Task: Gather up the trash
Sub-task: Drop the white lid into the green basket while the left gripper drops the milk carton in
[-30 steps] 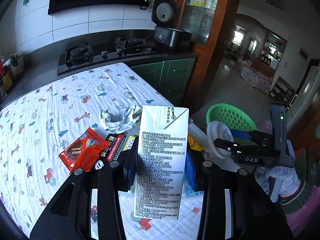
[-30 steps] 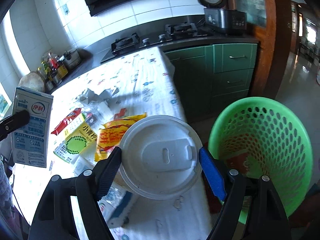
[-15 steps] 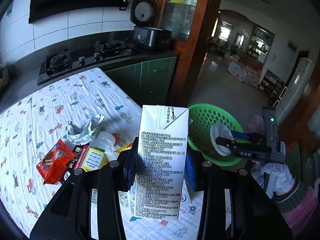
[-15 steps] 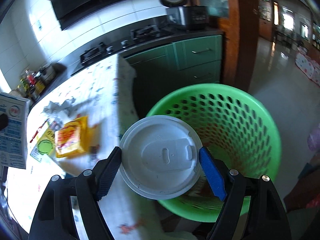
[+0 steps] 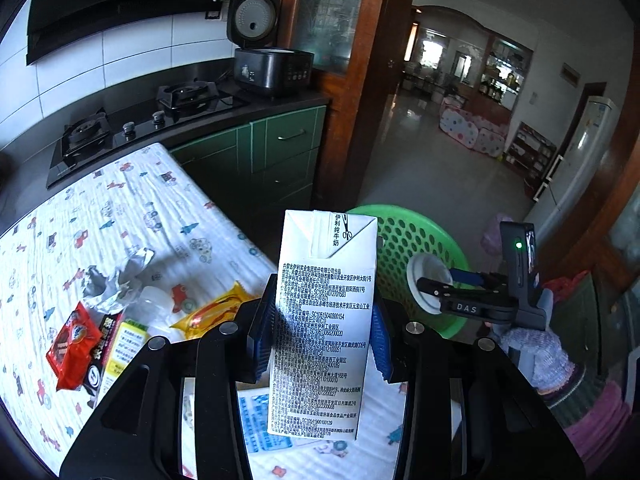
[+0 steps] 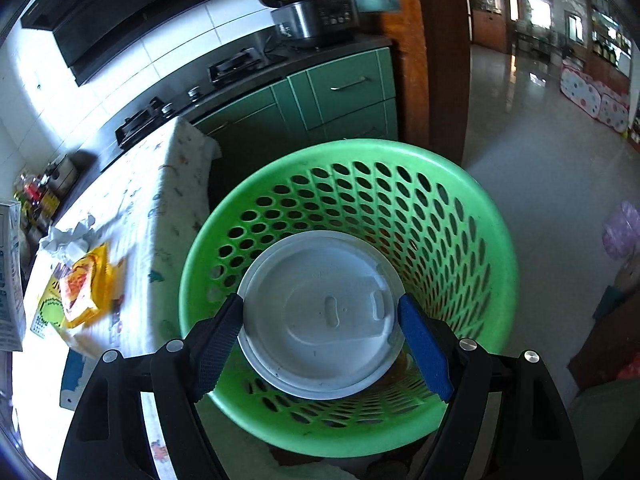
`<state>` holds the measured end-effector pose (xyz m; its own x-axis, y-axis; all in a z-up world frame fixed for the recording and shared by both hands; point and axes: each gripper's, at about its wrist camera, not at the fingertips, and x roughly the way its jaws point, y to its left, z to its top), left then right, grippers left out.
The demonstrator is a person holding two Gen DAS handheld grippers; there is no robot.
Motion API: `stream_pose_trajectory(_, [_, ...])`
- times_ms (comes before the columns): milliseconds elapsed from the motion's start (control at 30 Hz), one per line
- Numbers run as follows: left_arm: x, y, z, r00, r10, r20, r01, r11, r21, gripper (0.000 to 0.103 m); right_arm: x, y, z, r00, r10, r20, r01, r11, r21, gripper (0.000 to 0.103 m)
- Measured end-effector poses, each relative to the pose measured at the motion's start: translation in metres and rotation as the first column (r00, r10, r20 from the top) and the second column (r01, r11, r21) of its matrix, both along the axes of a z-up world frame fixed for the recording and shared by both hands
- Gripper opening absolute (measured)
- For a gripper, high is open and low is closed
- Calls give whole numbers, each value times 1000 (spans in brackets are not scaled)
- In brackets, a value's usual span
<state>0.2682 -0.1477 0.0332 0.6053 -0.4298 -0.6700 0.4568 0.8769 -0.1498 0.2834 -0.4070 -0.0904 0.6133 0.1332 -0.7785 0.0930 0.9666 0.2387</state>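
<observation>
My left gripper (image 5: 322,332) is shut on a white milk carton (image 5: 324,328), held upright above the table's right end. My right gripper (image 6: 320,332) is shut on a white lidded paper cup (image 6: 322,316) and holds it over the mouth of the green perforated basket (image 6: 472,248). In the left wrist view the right gripper (image 5: 434,286) with the cup (image 5: 424,280) hangs over the basket (image 5: 412,236). Loose trash lies on the table: a red snack wrapper (image 5: 70,348), crumpled foil (image 5: 116,280), a yellow packet (image 5: 212,312) and a clear bottle (image 5: 154,304).
The table has a white cloth with a car print (image 5: 120,208). Behind it are a gas hob (image 5: 140,120), a rice cooker (image 5: 264,56) and green cabinets (image 5: 276,152). The basket stands on the floor off the table's right edge. A wooden door frame (image 6: 440,60) stands behind it.
My right gripper has carried the cup from above the table edge to over the basket. My left gripper has moved right toward the table's end with the carton.
</observation>
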Motion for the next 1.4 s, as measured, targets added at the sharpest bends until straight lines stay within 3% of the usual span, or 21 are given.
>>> stream_pose_trajectory(433, [12,-51,-10,998,-51,-31,51,998,20,40,-3,-19,-9,1000,-15,-10,15,1000,13,79])
stream_pose_trajectory(900, [33,-97,-37,993,-65,-99,70,996,51,40,-37,-24,17,998,5,58,-4,1000,-26,80])
stream_pose_trajectory(1400, [57,-161,-69,982,-98,-159,110,992,65,40,-65,-57,18,996,-52,76,54,998,-26,80])
